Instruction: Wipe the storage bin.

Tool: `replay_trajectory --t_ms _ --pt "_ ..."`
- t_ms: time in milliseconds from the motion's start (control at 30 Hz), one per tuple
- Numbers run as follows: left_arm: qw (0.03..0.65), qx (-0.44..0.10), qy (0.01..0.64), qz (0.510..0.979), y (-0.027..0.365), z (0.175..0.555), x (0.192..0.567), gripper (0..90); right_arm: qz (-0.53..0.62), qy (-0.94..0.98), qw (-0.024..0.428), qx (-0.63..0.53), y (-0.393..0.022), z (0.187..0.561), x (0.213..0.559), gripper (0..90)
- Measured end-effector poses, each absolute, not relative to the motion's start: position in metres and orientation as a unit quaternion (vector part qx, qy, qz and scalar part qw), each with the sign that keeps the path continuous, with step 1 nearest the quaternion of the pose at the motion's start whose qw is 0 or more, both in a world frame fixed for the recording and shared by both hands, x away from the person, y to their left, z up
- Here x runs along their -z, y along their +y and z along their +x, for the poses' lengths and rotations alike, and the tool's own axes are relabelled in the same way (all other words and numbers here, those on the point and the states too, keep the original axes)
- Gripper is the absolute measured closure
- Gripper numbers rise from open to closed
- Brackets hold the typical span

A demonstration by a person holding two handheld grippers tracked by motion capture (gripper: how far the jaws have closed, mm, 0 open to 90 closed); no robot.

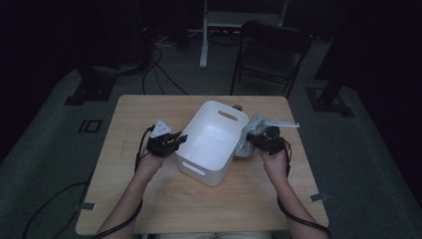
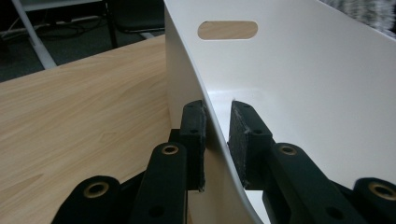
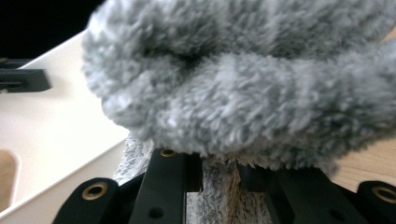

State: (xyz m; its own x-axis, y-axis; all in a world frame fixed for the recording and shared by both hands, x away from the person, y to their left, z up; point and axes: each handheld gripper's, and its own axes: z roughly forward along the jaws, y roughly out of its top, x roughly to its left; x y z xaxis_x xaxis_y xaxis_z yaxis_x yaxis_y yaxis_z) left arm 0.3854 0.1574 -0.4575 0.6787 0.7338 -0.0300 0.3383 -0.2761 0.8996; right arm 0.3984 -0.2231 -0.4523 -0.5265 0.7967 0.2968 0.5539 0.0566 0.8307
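Grey fluffy cloth (image 1: 250,135) is bunched in the right hand-held gripper (image 1: 262,139), whose jaws pinch a fold of it just outside the right wall of the white bin (image 1: 191,167), probably ready to go over the rim. Meanwhile the left hand-held gripper (image 1: 175,142) clamps the bin's left wall (image 2: 212,116), likely steadying it on the wooden surface (image 1: 164,199). Inside, the bin looks empty.

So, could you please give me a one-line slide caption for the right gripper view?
Right gripper shut on a fluffy grey cloth, beside the white bin.
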Motion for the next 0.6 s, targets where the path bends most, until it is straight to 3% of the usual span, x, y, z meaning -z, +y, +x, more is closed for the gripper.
replay_trajectory --t_ms 600 --pt "0.491 -0.2 0.342 0.776 0.157 0.386 0.457 75.8 0.506 0.723 0.107 -0.457 -0.22 0.417 0.491 74.5"
